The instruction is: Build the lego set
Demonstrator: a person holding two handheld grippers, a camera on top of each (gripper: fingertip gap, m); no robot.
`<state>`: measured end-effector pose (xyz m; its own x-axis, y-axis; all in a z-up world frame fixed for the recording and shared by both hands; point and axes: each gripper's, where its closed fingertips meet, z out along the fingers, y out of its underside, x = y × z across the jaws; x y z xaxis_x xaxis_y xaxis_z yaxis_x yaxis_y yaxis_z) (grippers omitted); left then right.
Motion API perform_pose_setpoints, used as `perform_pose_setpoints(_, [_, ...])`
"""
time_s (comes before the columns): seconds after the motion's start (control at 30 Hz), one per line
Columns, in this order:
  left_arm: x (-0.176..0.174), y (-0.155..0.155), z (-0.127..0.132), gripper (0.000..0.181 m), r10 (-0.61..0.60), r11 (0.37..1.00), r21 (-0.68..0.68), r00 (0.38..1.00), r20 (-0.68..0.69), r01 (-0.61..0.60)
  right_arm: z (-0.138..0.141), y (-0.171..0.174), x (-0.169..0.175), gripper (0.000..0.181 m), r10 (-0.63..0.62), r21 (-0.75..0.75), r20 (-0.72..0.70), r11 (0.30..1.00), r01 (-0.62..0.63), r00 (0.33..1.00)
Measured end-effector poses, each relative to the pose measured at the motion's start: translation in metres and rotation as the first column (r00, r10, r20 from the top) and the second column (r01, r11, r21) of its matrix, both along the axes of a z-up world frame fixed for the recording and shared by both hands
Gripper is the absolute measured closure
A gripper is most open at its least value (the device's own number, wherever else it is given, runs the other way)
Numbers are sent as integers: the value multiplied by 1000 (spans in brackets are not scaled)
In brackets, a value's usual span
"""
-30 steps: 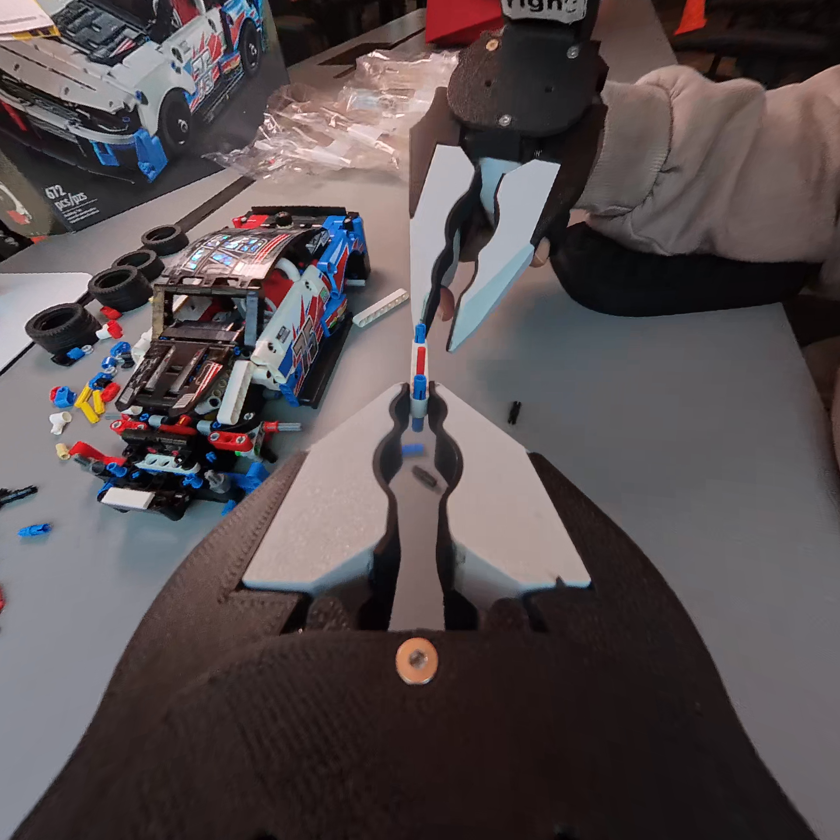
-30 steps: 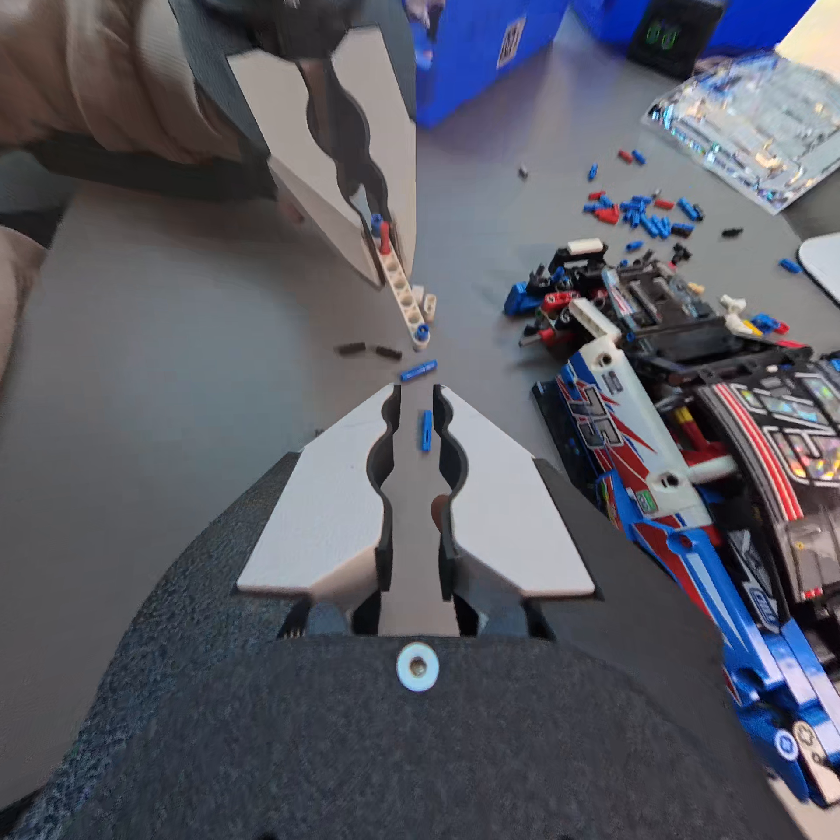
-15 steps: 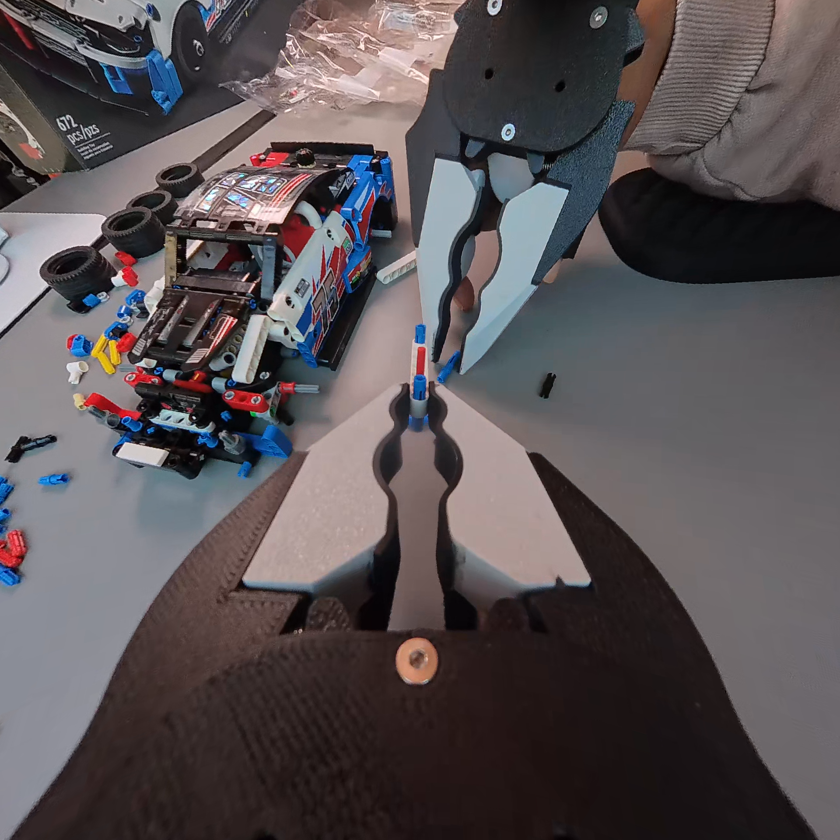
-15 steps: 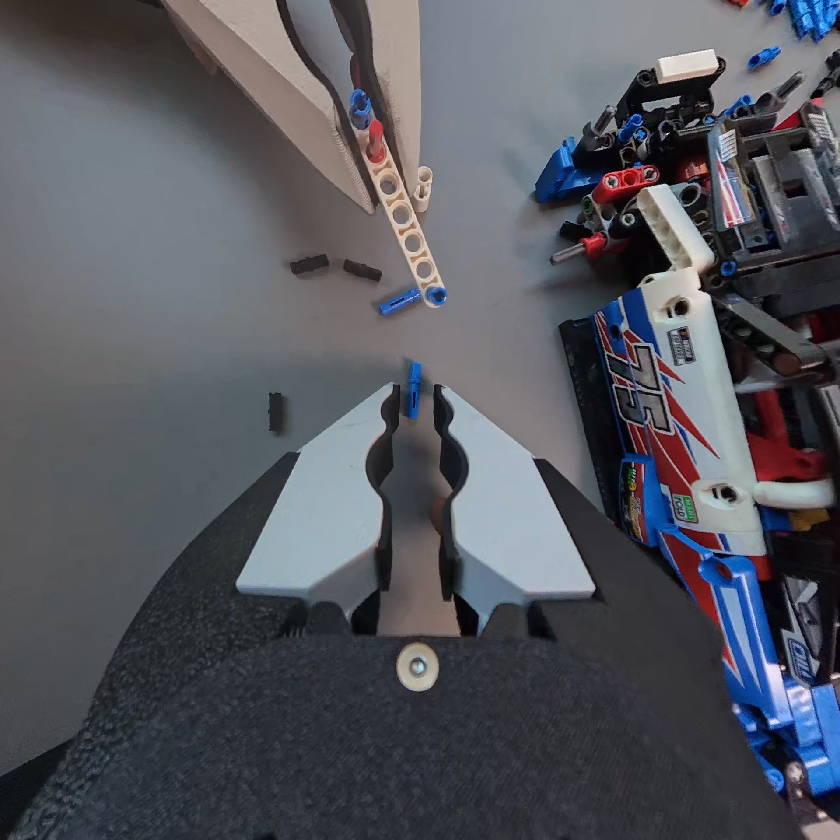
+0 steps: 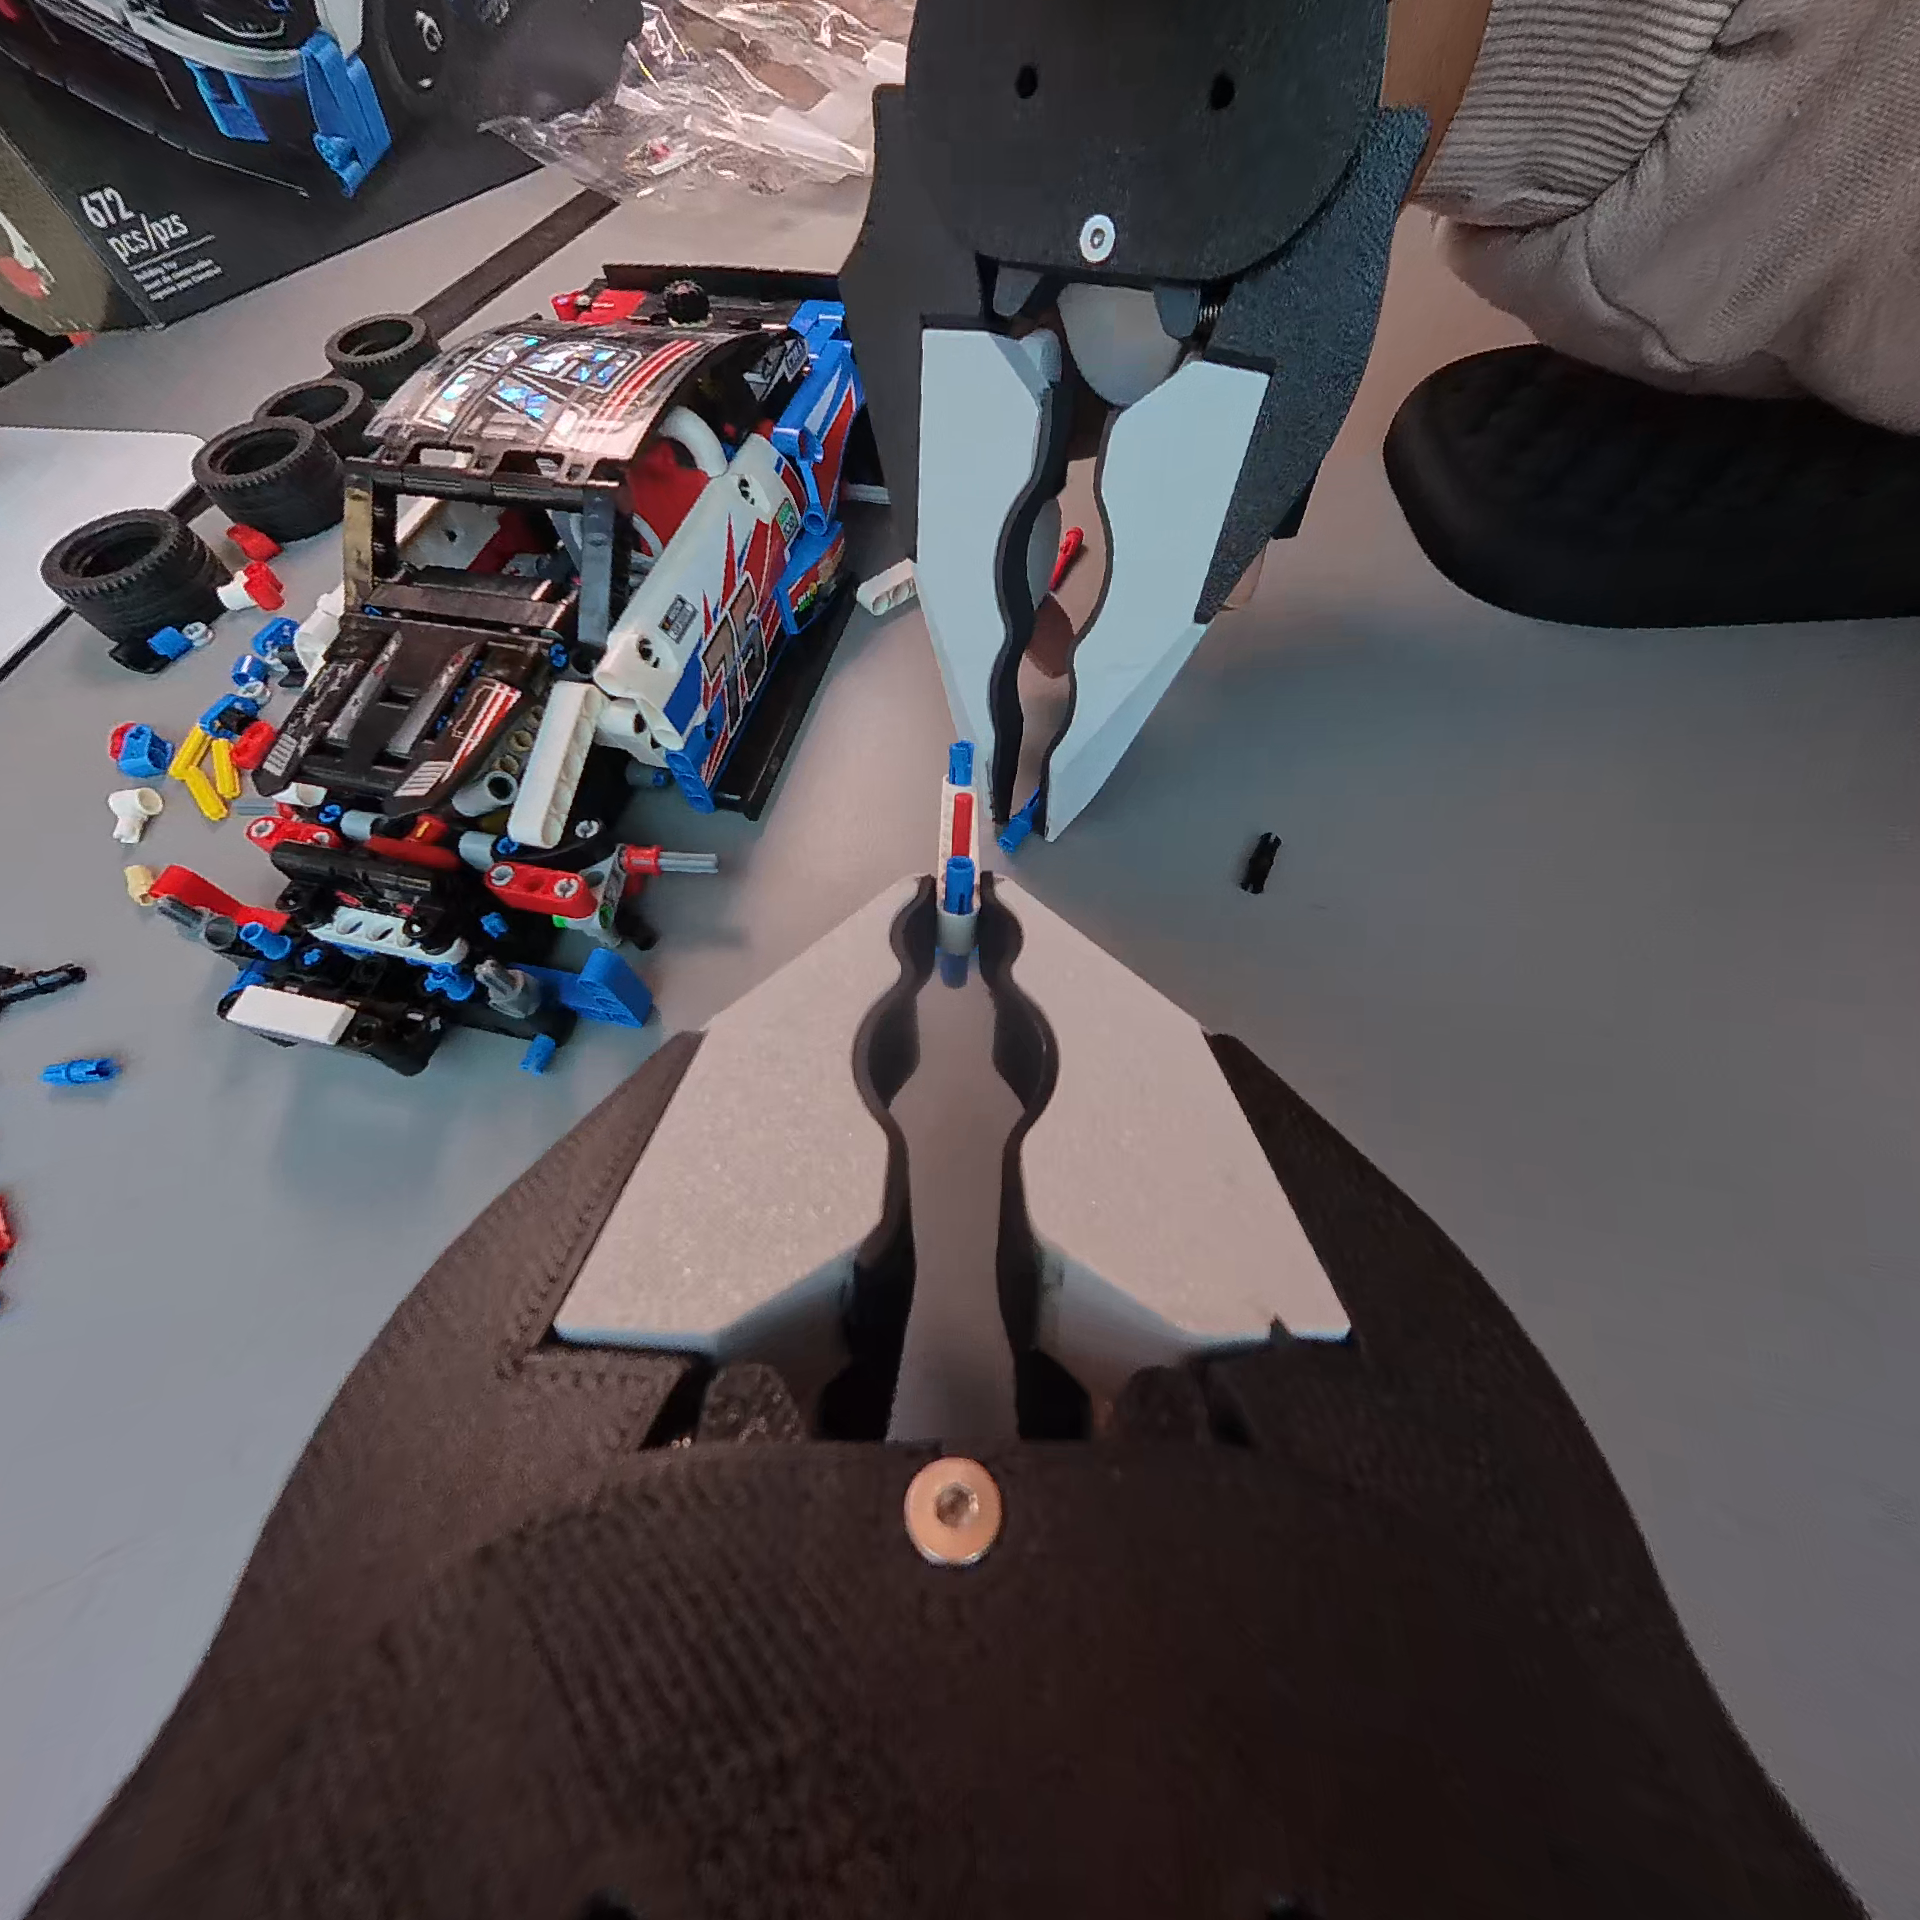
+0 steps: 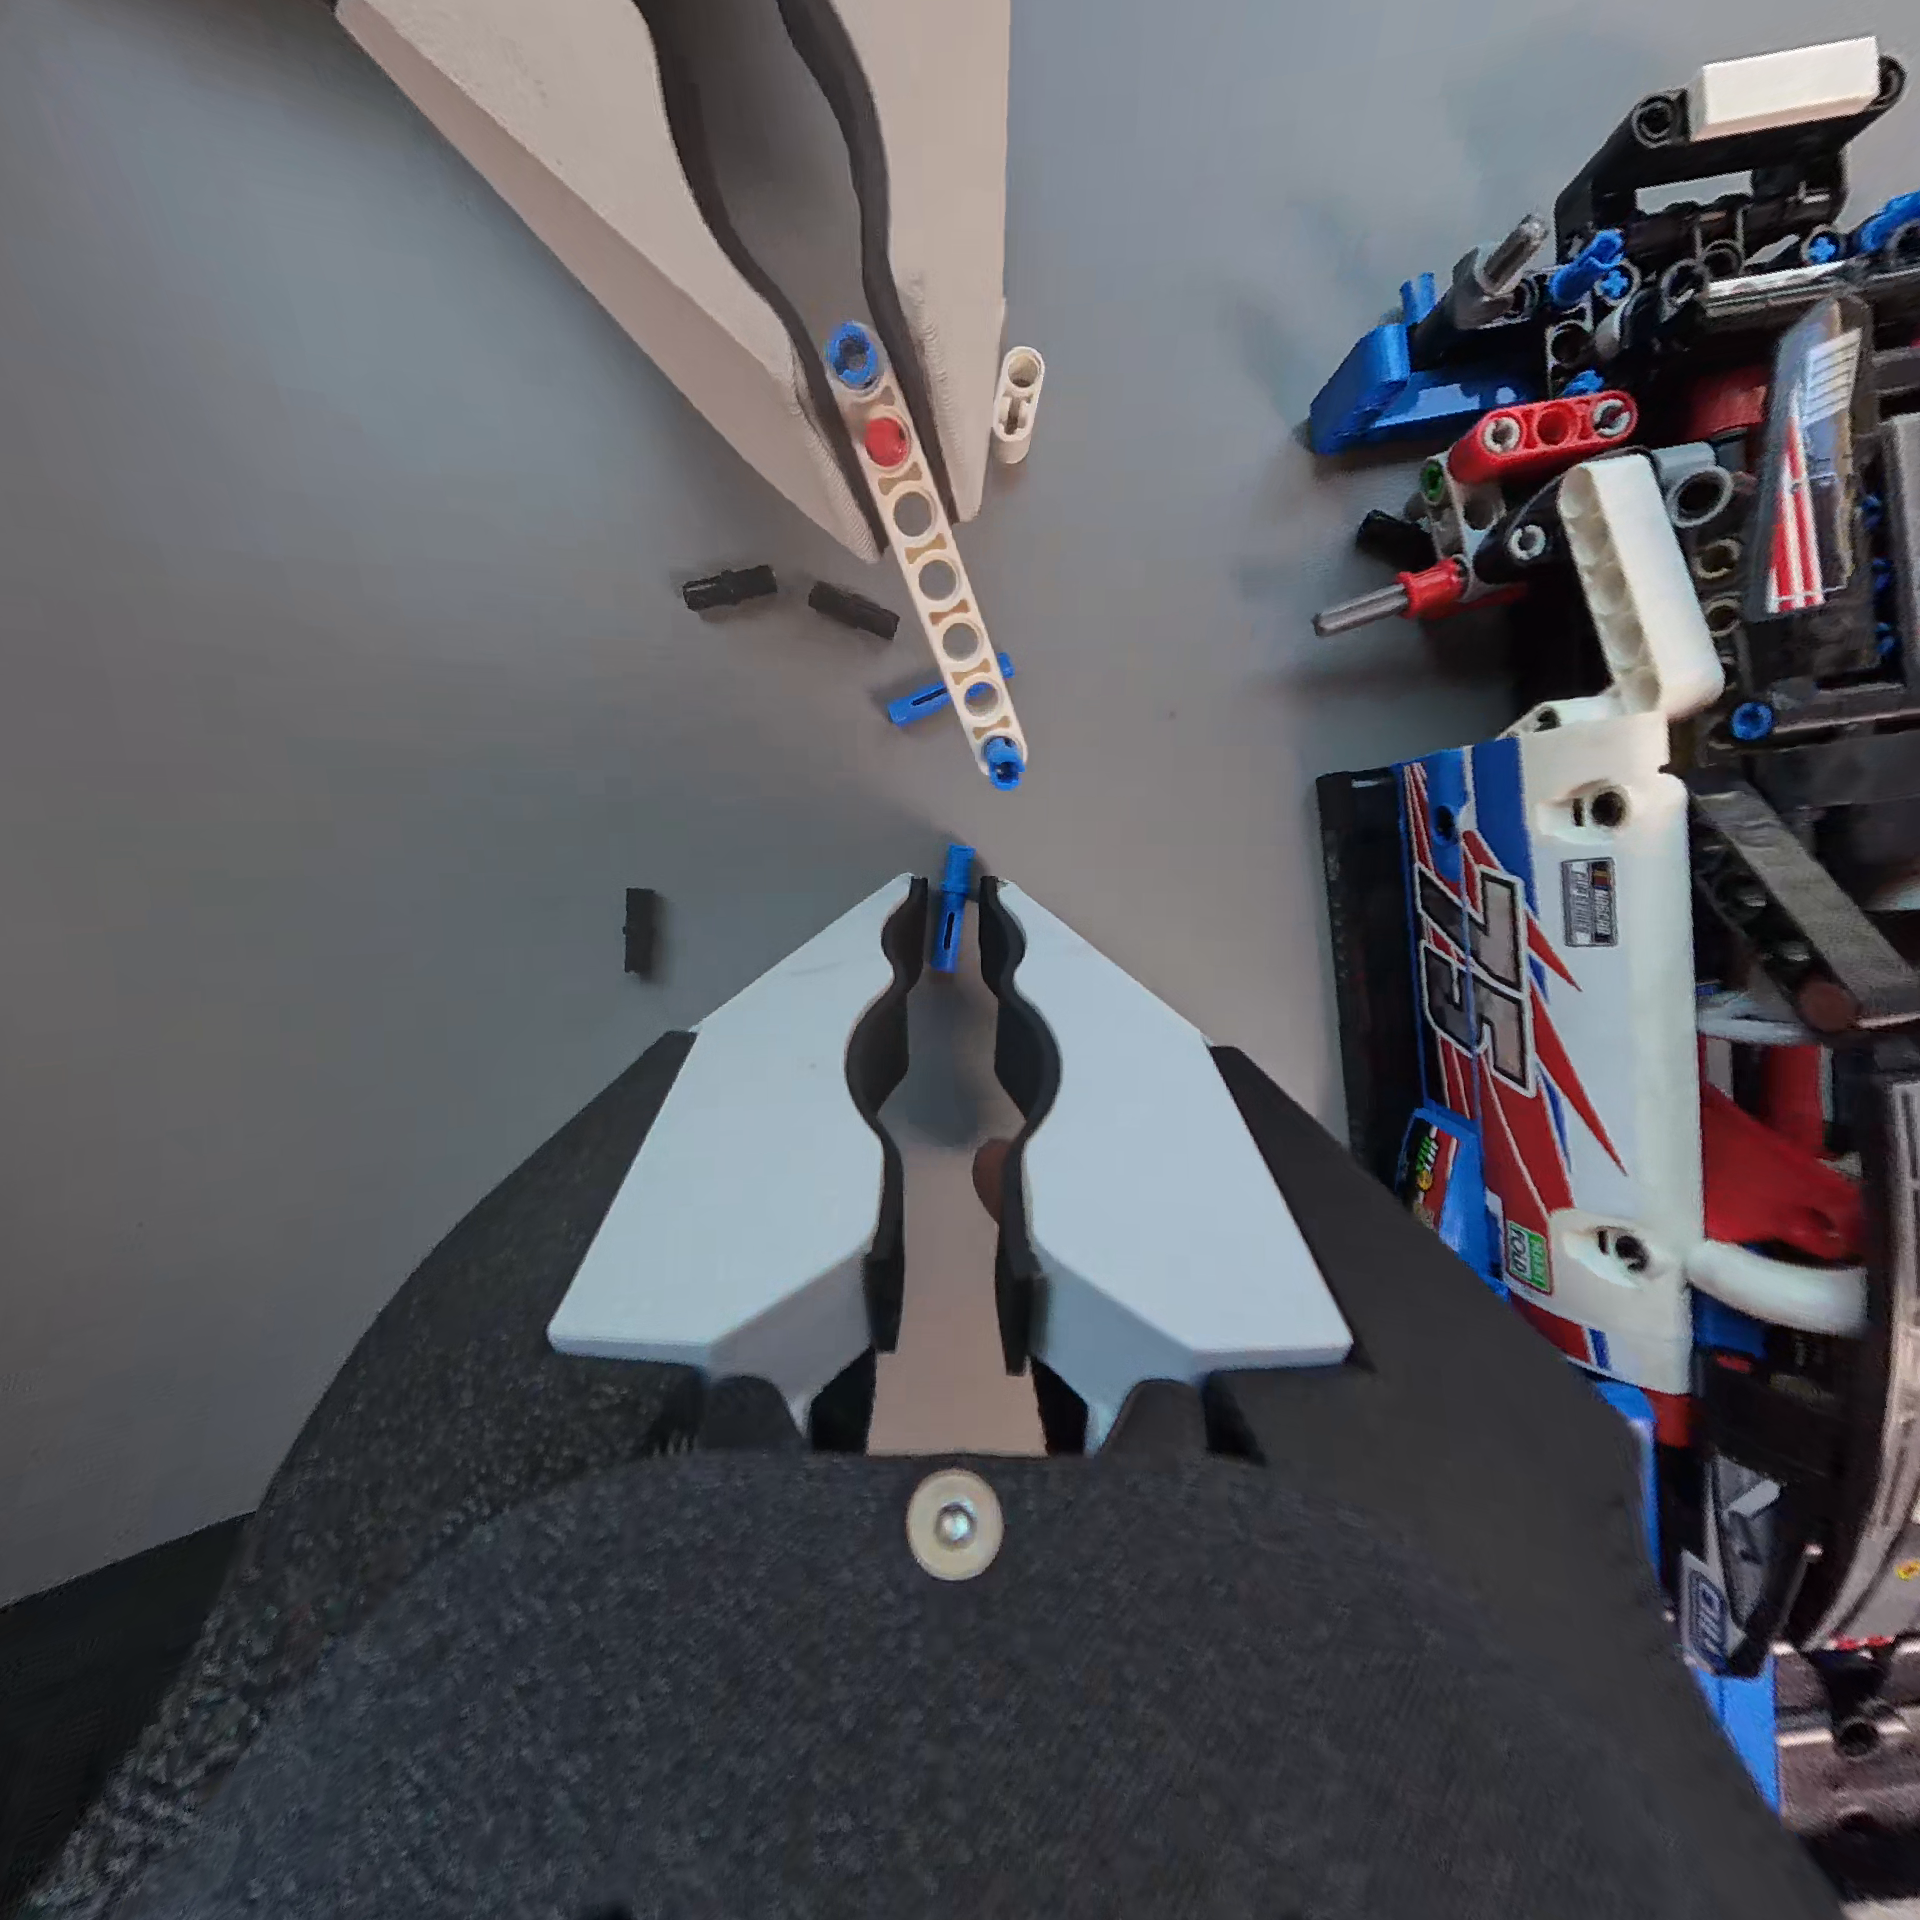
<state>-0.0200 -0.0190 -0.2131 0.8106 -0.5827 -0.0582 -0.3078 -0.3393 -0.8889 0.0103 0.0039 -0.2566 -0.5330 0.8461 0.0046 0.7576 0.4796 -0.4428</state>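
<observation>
White-and-blue car body (image 5: 582,623) looks largely built, tyres (image 5: 135,566) still off; left hand-held gripper (image 5: 951,914) clamps a pinned white beam (image 6: 940,582) while right hand-held gripper (image 6: 951,904), nearly closed, pinches a blue pin (image 6: 951,906).

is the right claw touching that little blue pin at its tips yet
Cannot tell. In the right wrist view the blue pin lies between the right claw tips, slivers of grey beside it; the left wrist view shows it at those tips, contact unclear.

We see the perforated beam (image 6: 940,582) between the left gripper (image 5: 954,902) fingertips, the car model (image 5: 561,665) to its left, tyres (image 5: 135,566) beyond that, and the right gripper (image 5: 1023,821) opposite, just behind the beam
</observation>
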Motion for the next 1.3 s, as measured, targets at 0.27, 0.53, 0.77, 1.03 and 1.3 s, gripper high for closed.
perform_pose_setpoints(0.27, [-1,0,2,176,8,1000,-2,1000,18,-8,0,-2,0,178,-20,-1,-49,1000,20,999])
perform_pose_setpoints(0.53, [-2,1,19,176,20,997,70,998,56,-24,58,-14,-3,178,-141,-258,-433,966,28,890])
perform_pose_setpoints(0.77, [-1,1,31,176,16,997,65,977,214,-30,107,-11,-13,178,-332,-445,-651,896,12,682])
perform_pose_setpoints(1.03, [-2,2,39,176,18,997,59,949,315,-39,114,-9,-22,178,-412,-522,-664,853,8,624])
perform_pose_setpoints(1.3, [-21,8,36,176,112,991,40,945,307,-130,37,24,3,178,-208,-86,-448,978,190,870])
